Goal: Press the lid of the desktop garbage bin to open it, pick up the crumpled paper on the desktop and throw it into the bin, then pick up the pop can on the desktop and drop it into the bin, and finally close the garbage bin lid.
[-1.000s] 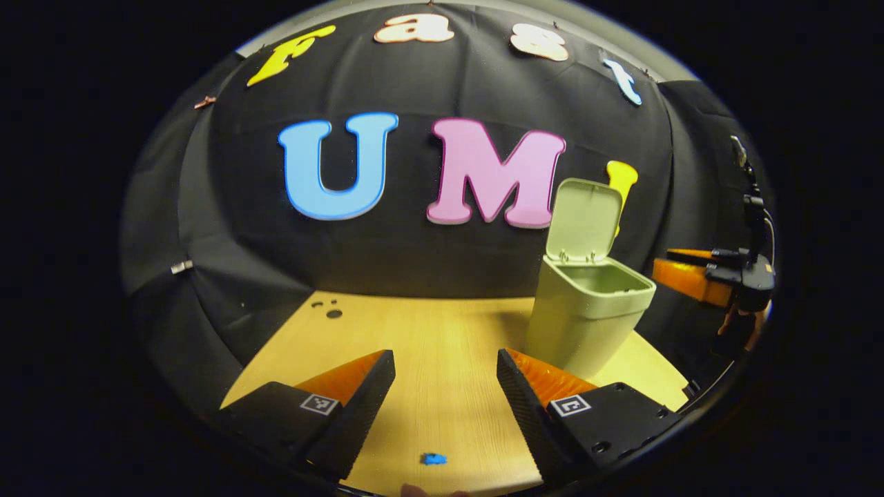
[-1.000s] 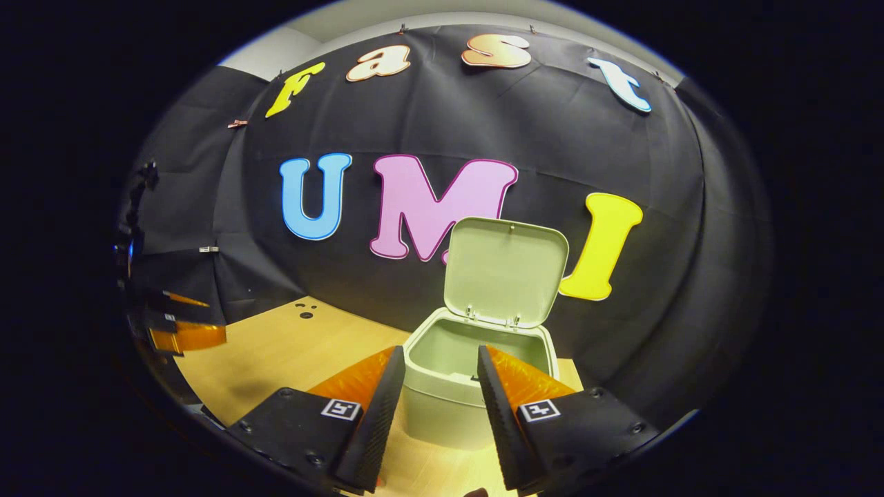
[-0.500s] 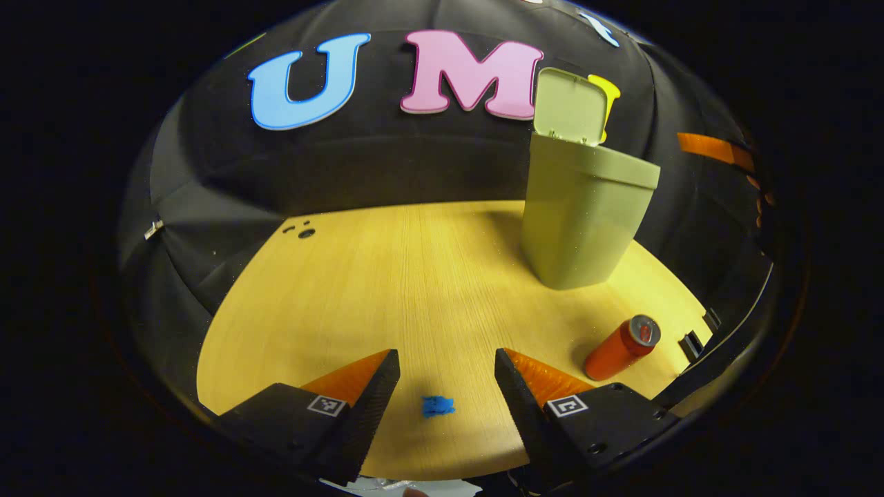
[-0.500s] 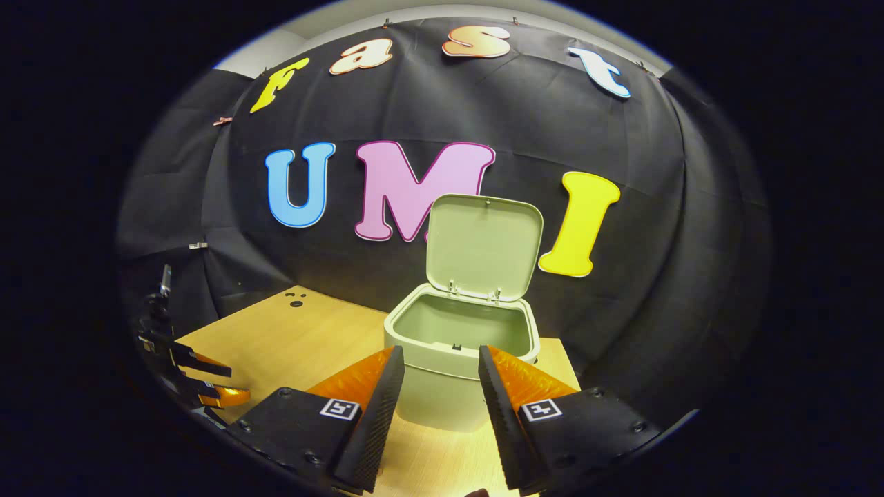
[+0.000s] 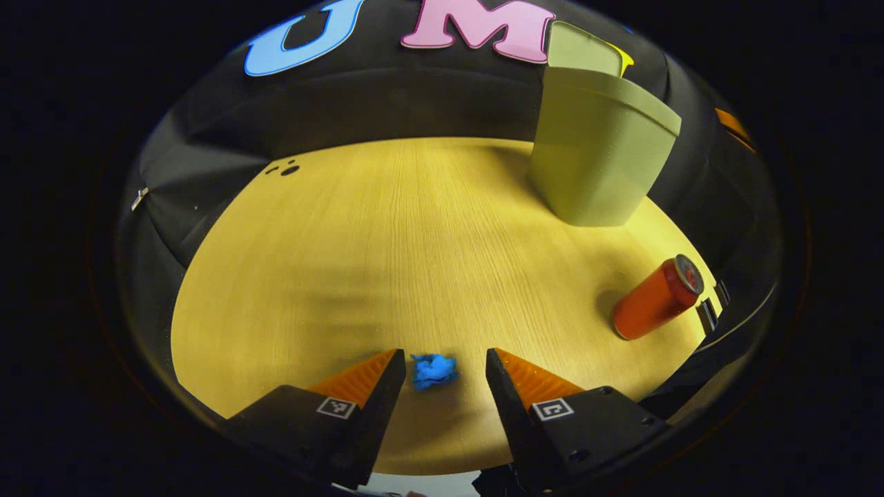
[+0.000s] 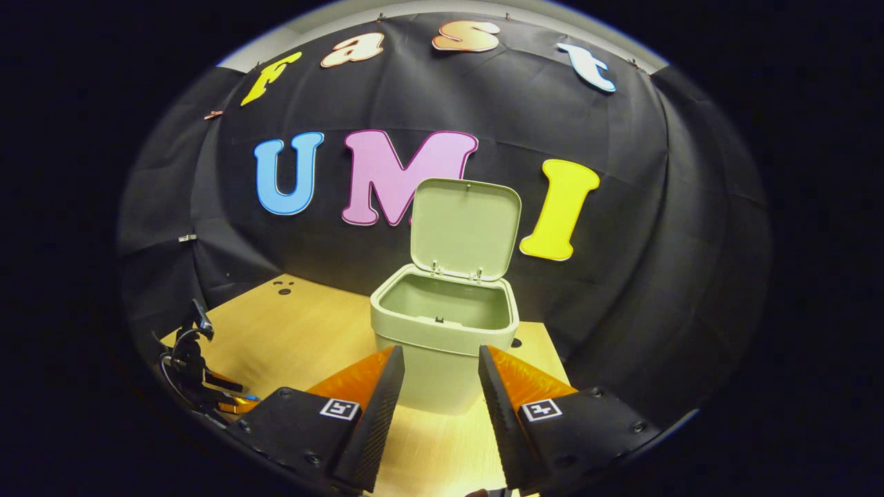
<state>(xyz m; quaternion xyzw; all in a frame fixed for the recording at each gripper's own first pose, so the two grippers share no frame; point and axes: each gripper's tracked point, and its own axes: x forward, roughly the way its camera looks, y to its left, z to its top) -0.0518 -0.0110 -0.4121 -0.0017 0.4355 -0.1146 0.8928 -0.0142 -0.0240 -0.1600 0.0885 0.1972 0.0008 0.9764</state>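
Observation:
A small blue crumpled paper point(image 5: 434, 370) lies on the wooden desktop point(image 5: 387, 241) near its front edge. My left gripper point(image 5: 442, 376) is open just above it, the paper sitting between the fingertips without touching them. A red pop can point(image 5: 657, 297) lies on its side at the right. The pale green bin point(image 5: 599, 148) stands at the back right, its lid point(image 6: 464, 228) raised upright. In the right gripper view the bin point(image 6: 442, 345) is straight ahead with its inside bare, and my right gripper point(image 6: 435, 397) hovers open in front of it. The left gripper point(image 6: 207, 386) appears low at the left there.
Small dark holes point(image 5: 286, 168) mark the desktop's far left corner. The black cloth wall closes off the back and sides. Bare wood stretches between the paper and the bin.
My left gripper has tilted down and dropped toward the desktop, bringing the blue paper between its fingertips. My right gripper has drawn back a little from the bin. The lid stays up.

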